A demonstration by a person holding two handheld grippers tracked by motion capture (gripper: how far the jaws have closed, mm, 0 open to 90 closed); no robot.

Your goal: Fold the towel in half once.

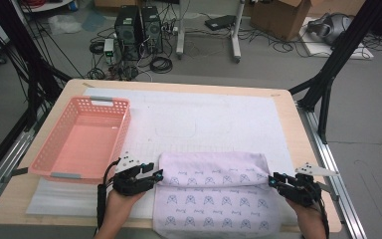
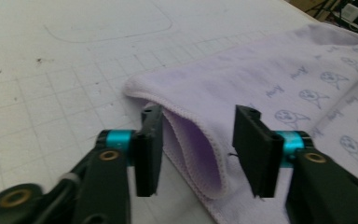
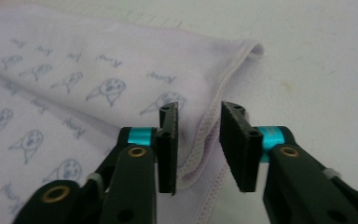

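Nearest the surface's front edge, a folded lilac cloth [image 1: 214, 191] with a small printed pattern lay flat on the white mat [image 1: 204, 119]. At its left fold the left gripper [image 1: 157, 175] had its jaws apart around the doubled hem, and at its right fold the right gripper [image 1: 272, 180] straddled the stitched edge, jaws likewise apart. Farther back, toward the left edge, sat a pink basket [image 1: 54, 168].

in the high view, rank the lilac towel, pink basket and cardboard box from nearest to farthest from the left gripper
1. Lilac towel: its left edge lies right at the left gripper.
2. Pink basket: just to the gripper's left on the table.
3. Cardboard box: on the floor beyond the table, far right.
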